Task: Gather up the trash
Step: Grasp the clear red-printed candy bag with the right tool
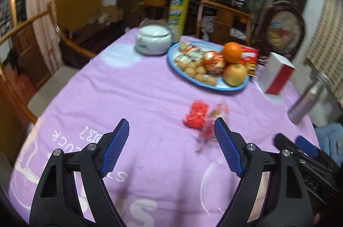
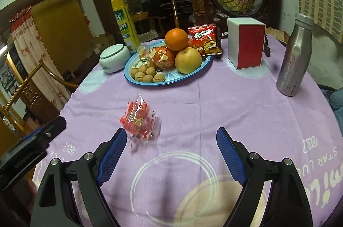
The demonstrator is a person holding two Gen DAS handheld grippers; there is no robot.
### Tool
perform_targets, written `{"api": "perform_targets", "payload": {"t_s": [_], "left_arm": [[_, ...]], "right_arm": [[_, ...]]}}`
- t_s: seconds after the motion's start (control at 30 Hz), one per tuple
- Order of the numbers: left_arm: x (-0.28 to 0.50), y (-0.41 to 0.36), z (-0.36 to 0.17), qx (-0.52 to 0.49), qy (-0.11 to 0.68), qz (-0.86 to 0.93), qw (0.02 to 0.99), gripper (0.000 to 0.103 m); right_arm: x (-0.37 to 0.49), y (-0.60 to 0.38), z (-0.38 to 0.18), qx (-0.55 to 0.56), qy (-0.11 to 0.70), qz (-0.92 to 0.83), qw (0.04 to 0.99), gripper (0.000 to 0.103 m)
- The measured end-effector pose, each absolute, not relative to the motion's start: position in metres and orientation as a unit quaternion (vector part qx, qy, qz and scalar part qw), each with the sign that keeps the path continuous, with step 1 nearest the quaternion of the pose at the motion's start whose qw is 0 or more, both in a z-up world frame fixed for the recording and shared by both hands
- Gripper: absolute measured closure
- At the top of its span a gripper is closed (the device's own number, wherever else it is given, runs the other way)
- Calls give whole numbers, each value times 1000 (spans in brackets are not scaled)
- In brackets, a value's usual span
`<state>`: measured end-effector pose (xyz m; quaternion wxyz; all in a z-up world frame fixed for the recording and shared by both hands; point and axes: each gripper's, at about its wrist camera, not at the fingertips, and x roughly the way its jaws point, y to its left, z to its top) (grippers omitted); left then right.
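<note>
1. Red crinkled plastic marks the trash: an empty snack wrapper [image 2: 139,119] lies loose on the lilac cloth of the surface [image 2: 214,111], well short of the blue plate [image 2: 205,65] of fruit and walnuts, and apart from the white-and-red box [image 2: 246,44] and the steel bottle [image 2: 293,55].
2. In the left wrist view the wrapper [image 1: 201,119] is blurred and reads as a red clump with a clear film tail; it sits just ahead of that tool's right-hand finger.
3. Handling, as a judgement: it looks very light, limp and springy, likely to slide on the cloth or skid away if nudged. The bunched red middle should offer more to pinch than the thin clear edges, which may slip out.
4. The left tool [image 1: 171,134] is released, its blue pads spread wide with nothing between them, pitched down toward the cloth.
5. The right tool [image 2: 171,145] is likewise released and empty, angled down, with the wrapper just beyond its left-hand finger.
6. Each tool shows at the edge of the other's view, so the two hang side by side near the surface's front.
</note>
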<state>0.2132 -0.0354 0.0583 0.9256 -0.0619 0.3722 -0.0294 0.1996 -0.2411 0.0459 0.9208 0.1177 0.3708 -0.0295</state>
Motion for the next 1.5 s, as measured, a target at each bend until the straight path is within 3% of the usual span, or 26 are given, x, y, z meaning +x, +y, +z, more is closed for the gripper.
{"api": "perform_targets", "payload": {"t_s": [0.33,0.67,0.9,0.97,1.03,1.17,1.23,1.5], "left_arm": [[258,8,-9,-76,434,28,897,24],[268,25,-19,-91,451,46,887,24],[271,18,-22,-87,460,34,883,24],[271,17,-22,-87,460,30,883,24],[270,17,-21,-87,459,28,884,24],[270,16,-22,-85,459,27,884,24],[270,15,-22,-82,459,26,884,24],[267,-1,-25,-60,453,12,889,24]], "right_arm": [[259,-213,13,123,405,-7,906,18],[306,-169,-8,61,435,-23,898,18],[321,-161,-26,52,462,-16,885,32],[325,-162,-30,55,467,-18,882,43],[327,-164,-34,61,475,-16,878,61],[321,-174,-30,78,468,-26,880,67],[313,-181,-23,84,458,-30,885,77],[257,-223,1,128,411,-52,901,83]]}}
